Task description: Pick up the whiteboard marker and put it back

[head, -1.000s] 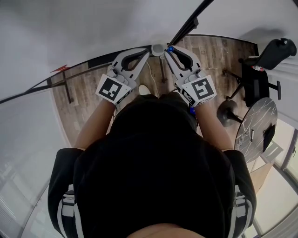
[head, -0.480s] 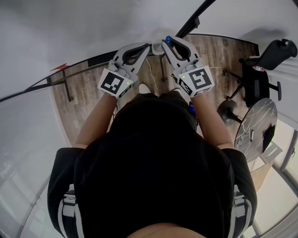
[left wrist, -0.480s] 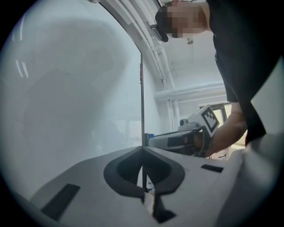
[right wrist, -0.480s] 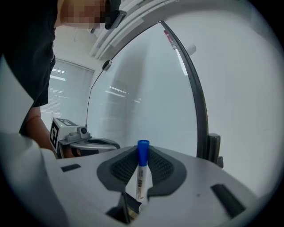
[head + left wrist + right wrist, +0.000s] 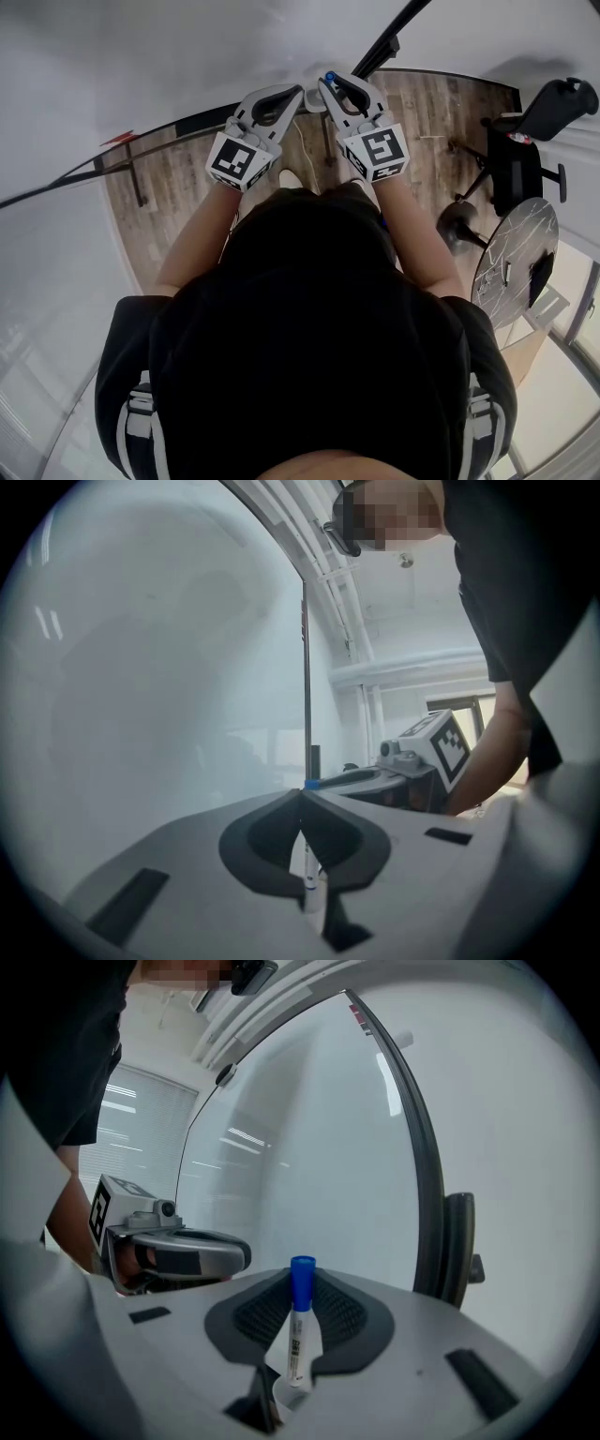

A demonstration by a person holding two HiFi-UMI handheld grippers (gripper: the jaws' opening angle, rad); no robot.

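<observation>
The whiteboard marker has a white body and a blue cap. It stands upright between the jaws of my right gripper, which is shut on its body, with the cap sticking out past the tips. In the head view its cap shows at the right gripper's tips, close to the whiteboard. My left gripper is just to the left, its tips almost touching the right one's. In the left gripper view its jaws meet at the tips. A thin white strip shows in the gap lower down; I cannot tell what it is.
The whiteboard's dark frame curves past on the right in the right gripper view. Below lies a wooden floor with the board's stand leg. An office chair and a round marble table stand at the right.
Both grippers have moved up the head view toward the whiteboard. The right one has also shifted left with the marker, closing in on the left gripper.
</observation>
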